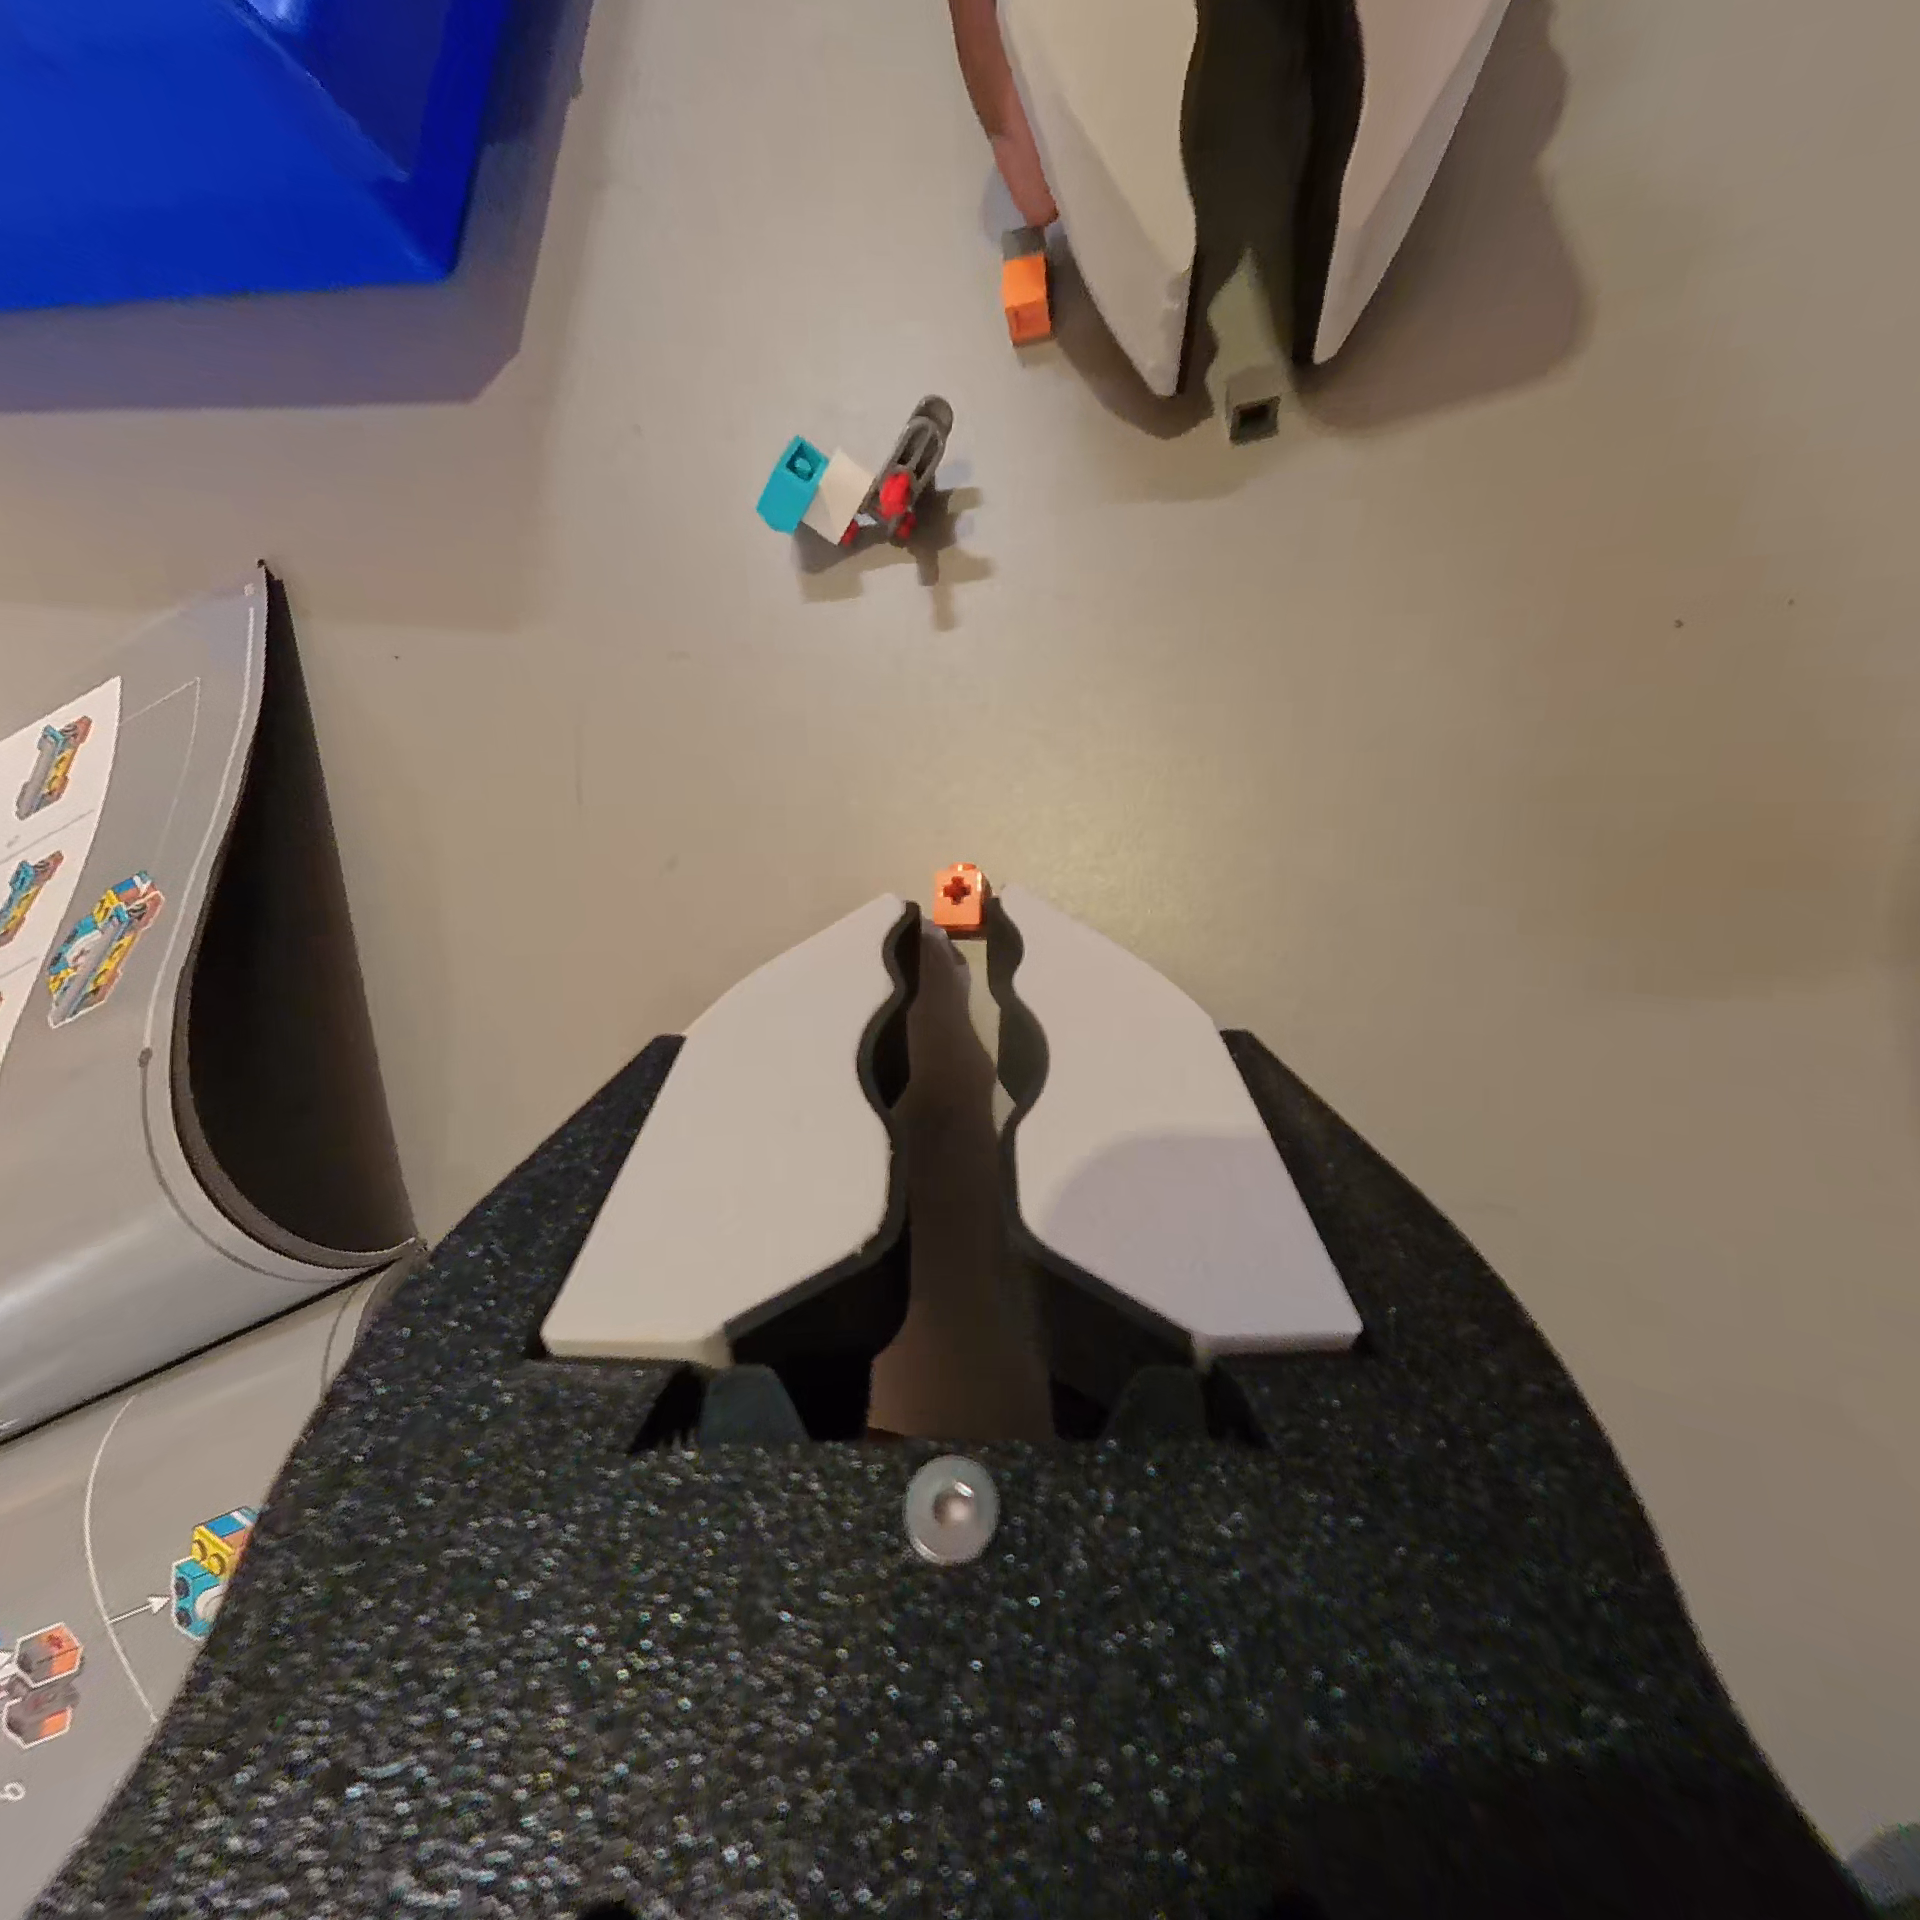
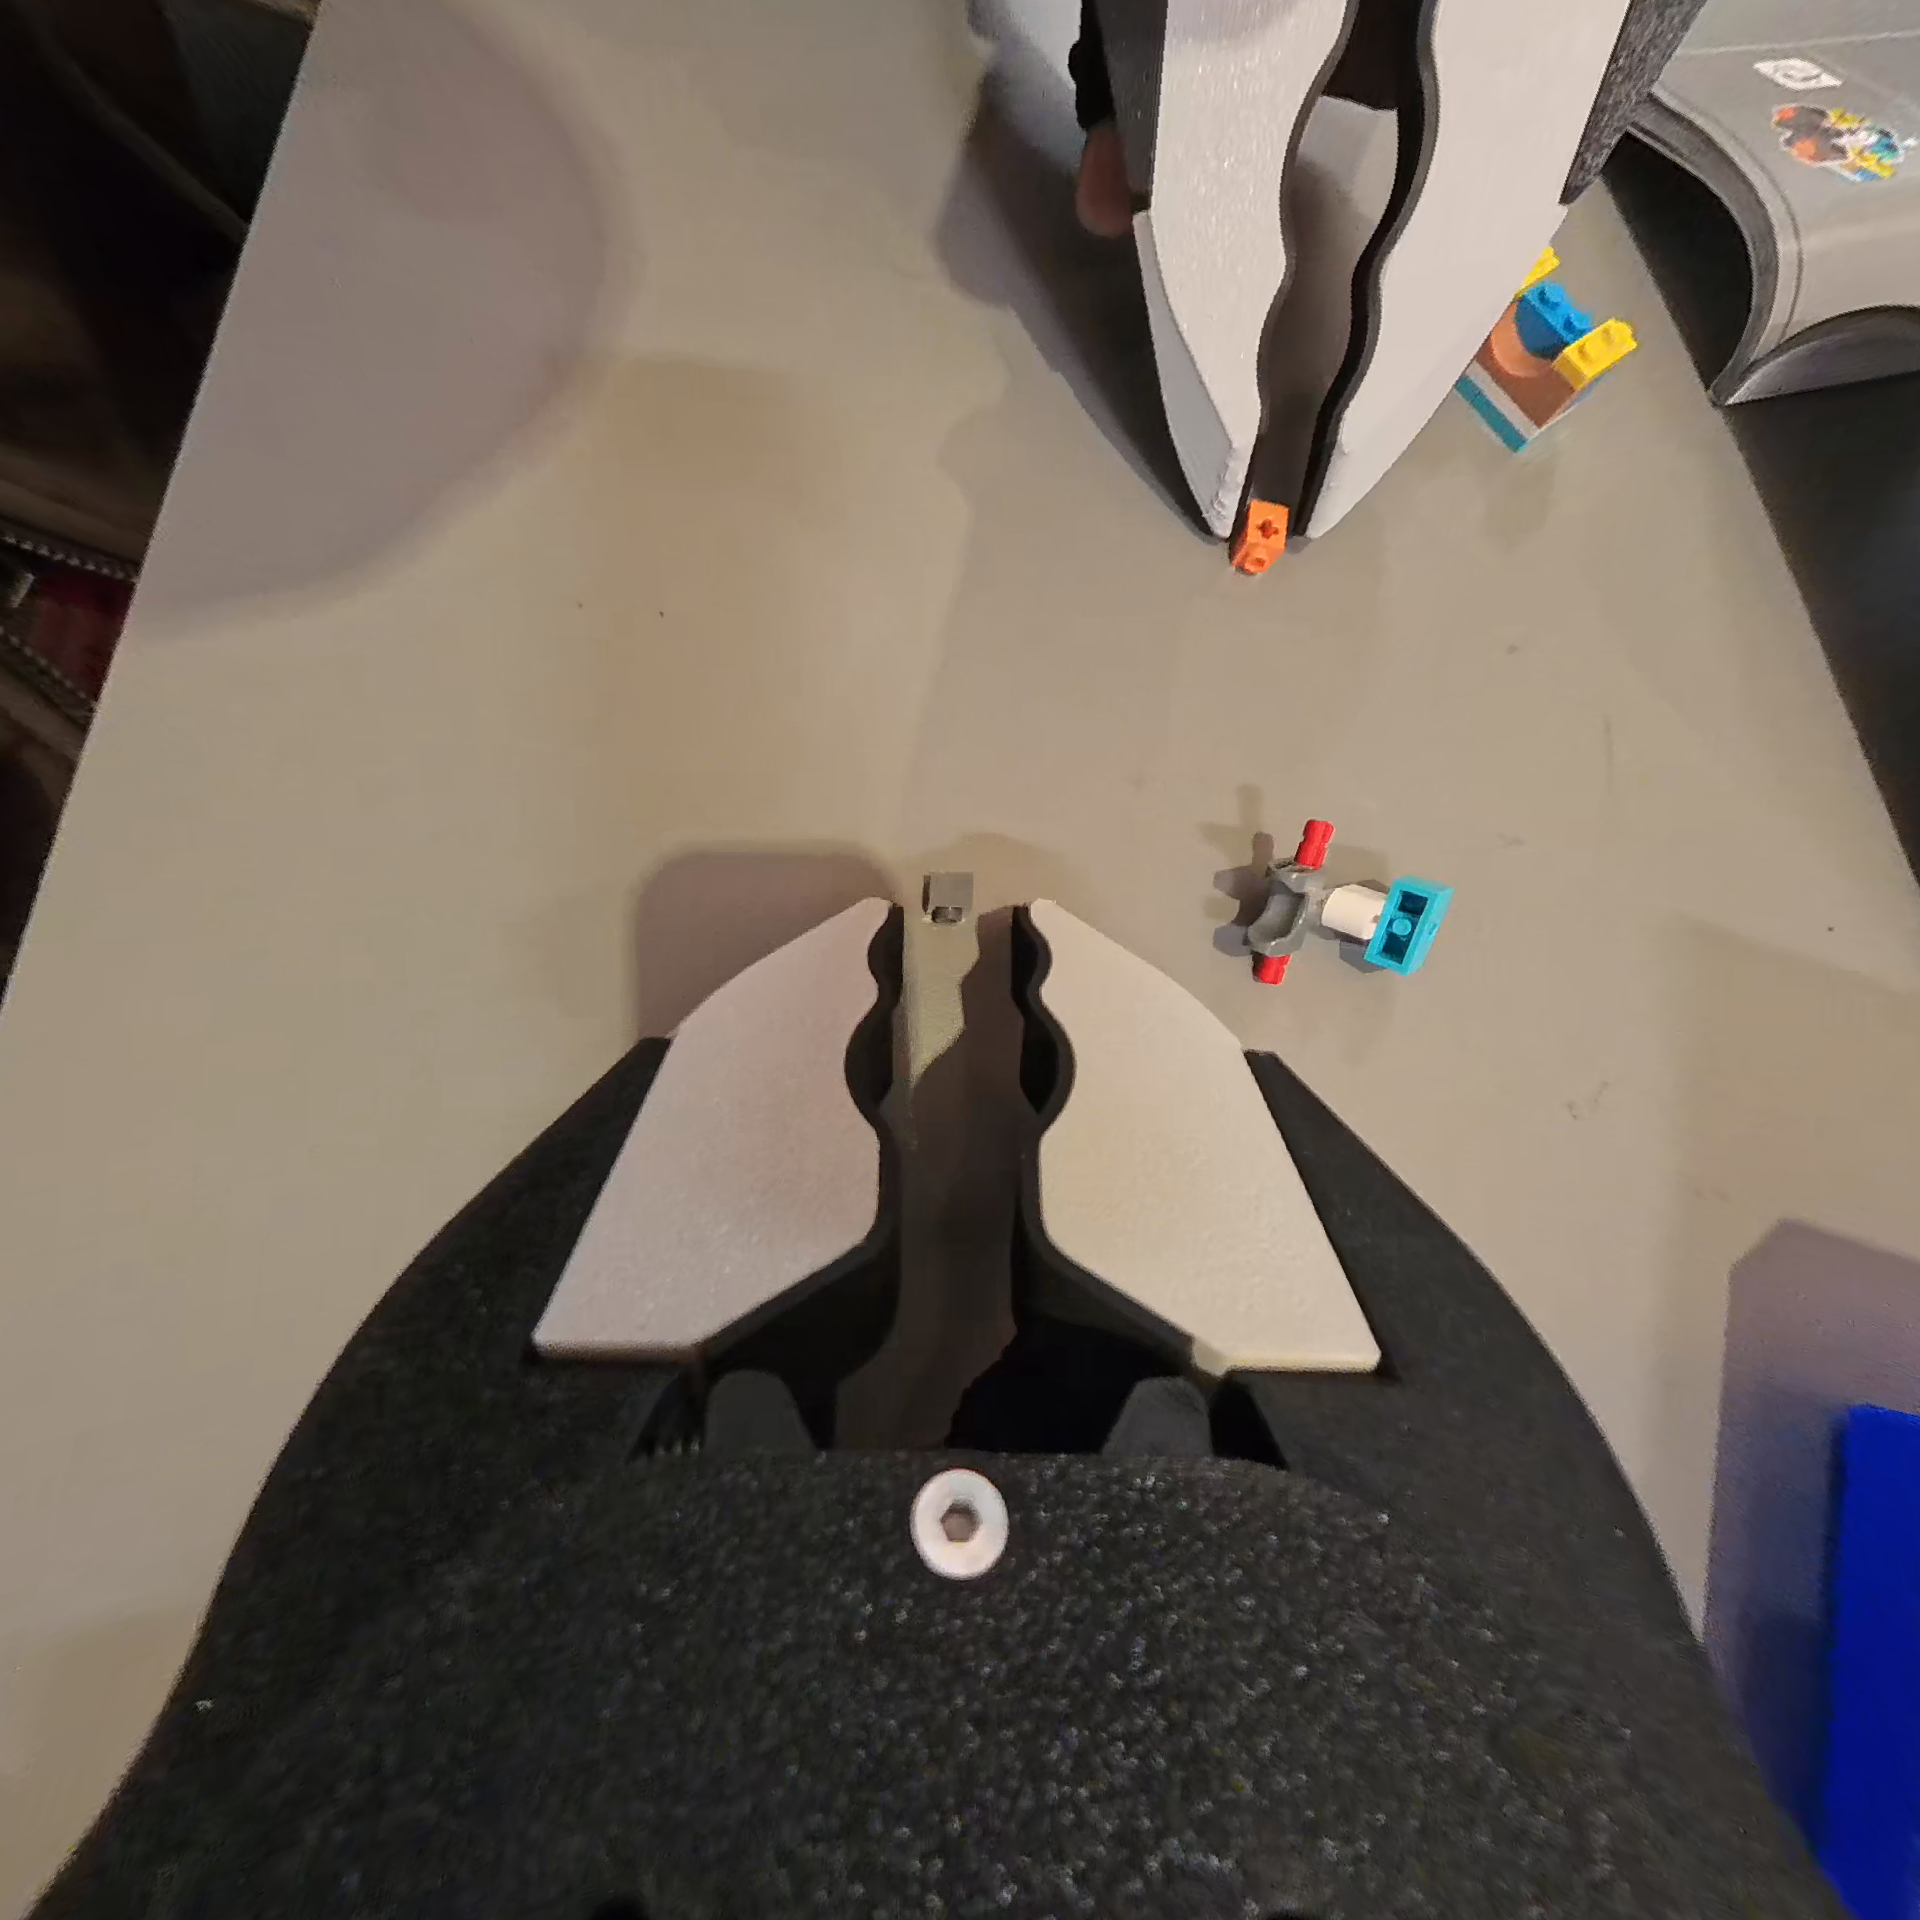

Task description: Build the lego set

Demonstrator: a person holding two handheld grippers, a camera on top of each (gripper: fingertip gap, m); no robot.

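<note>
My left gripper point(image 1: 956, 920) is shut on a small orange brick point(image 1: 958, 896) with a cross hole, held above the table; both also show at the top of the right wrist view point(image 2: 1259, 535). My right gripper point(image 2: 956, 914) is shut on a small grey brick point(image 2: 948, 896), also above the table; it shows at the top of the left wrist view point(image 1: 1252, 400). The two grippers face each other, apart. A small assembly point(image 1: 852, 488) of teal, white, grey and red parts lies on the table between them point(image 2: 1340, 914).
An orange-and-grey piece point(image 1: 1023, 291) lies beside the right gripper. A larger blue, yellow and brown build point(image 2: 1548, 353) stands near the open instruction booklet point(image 1: 114, 987) point(image 2: 1818, 156). A blue bin point(image 1: 229, 145) sits at the far left. The table edge point(image 2: 135, 582) runs along the left. My hands' fingertips stand some 11 cm from each other.
</note>
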